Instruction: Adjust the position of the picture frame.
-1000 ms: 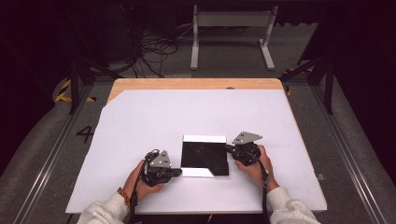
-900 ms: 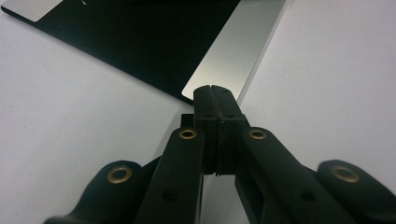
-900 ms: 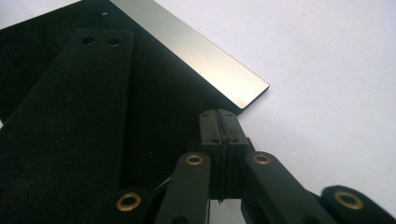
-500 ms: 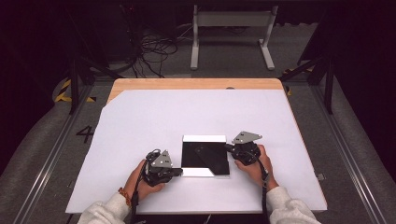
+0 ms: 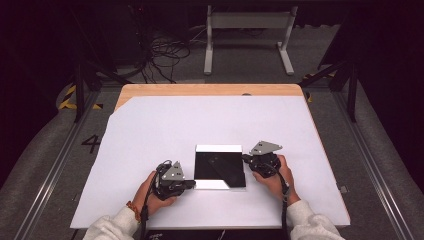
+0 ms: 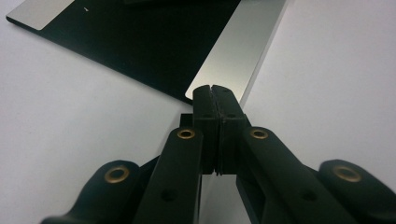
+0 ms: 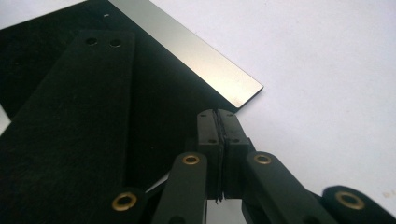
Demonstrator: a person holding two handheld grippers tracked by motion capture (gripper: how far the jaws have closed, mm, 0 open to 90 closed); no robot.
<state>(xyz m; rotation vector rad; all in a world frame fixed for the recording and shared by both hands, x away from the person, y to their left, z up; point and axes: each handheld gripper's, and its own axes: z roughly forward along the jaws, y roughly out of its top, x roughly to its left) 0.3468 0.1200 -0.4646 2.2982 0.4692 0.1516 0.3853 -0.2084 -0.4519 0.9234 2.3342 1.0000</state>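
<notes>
A black plate (image 5: pixel 219 168) with silver edges is lying flat between my left gripper (image 5: pixel 191 184) and right gripper (image 5: pixel 245 158), both pressed together, holding nothing.

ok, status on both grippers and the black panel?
Left gripper shut, at black panel's near-left corner. Right gripper shut, at its right edge. Panel flat on white sheet; nothing in the way.

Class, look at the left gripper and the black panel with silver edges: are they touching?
Cannot tell. In the left gripper view the shut left gripper overlaps the corner of the black panel, but no contact or gap shows plainly.
</notes>
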